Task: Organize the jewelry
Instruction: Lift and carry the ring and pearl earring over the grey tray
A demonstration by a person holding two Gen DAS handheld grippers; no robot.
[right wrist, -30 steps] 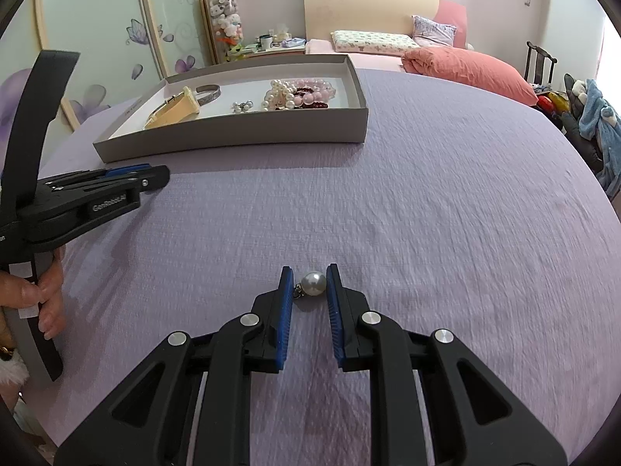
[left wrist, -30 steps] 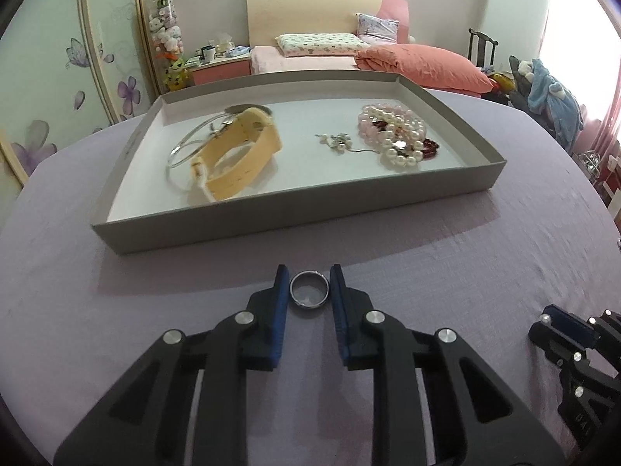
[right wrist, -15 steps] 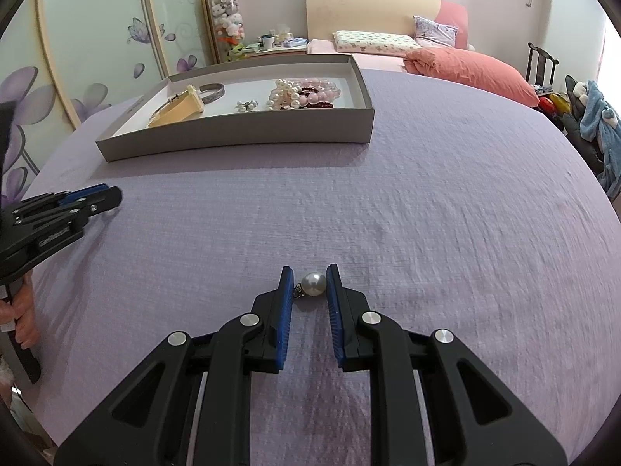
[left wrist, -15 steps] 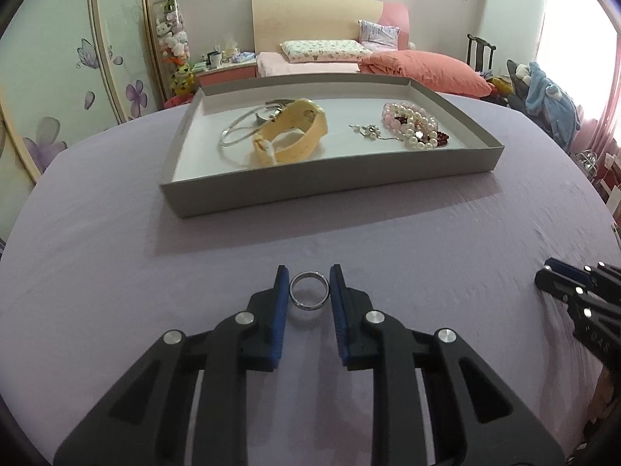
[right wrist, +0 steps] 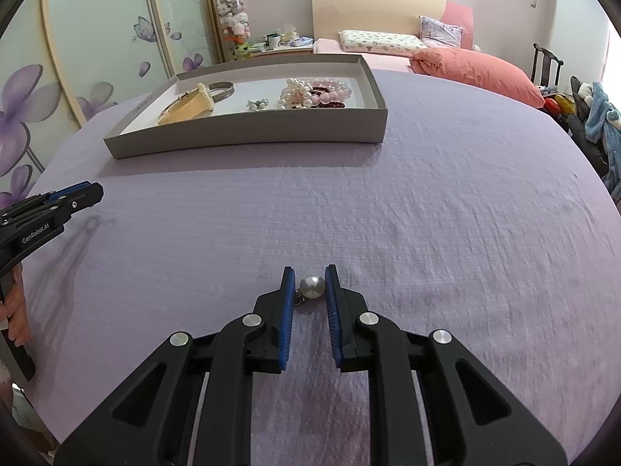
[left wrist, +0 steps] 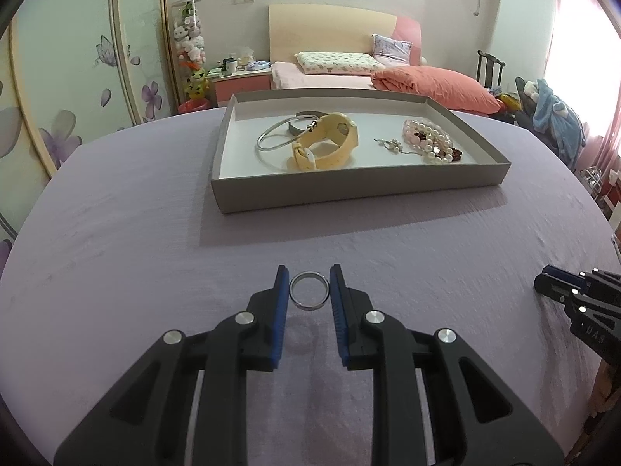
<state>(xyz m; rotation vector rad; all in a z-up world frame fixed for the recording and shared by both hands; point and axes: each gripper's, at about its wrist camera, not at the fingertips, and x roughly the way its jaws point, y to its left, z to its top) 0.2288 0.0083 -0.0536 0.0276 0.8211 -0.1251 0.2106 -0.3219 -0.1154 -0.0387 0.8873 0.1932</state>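
Two grippers, each gripping one small jewel above a lilac crinkled cloth surface (left wrist: 116, 256).

Left wrist view: the left gripper (left wrist: 309, 291), black with ribbed blue pads, has its fingers clenched on a plain polished silver metal ring (left wrist: 309, 291) at lower centre. Upper centre lies a shallow grey cardboard tray (left wrist: 349, 188) with a white floor, holding a thin silver wire bangle (left wrist: 271, 140), a cream rubbery watch strap (left wrist: 328, 143), a small silvery earring cluster (left wrist: 390, 144) and heaped pink-and-white pearl bead strands (left wrist: 429, 143). Right wrist view: the right gripper (right wrist: 309, 286), its fingers grasping a round glossy pearl earring (right wrist: 311, 286) with a tiny metal link, sits lower centre; the tray is upper left.
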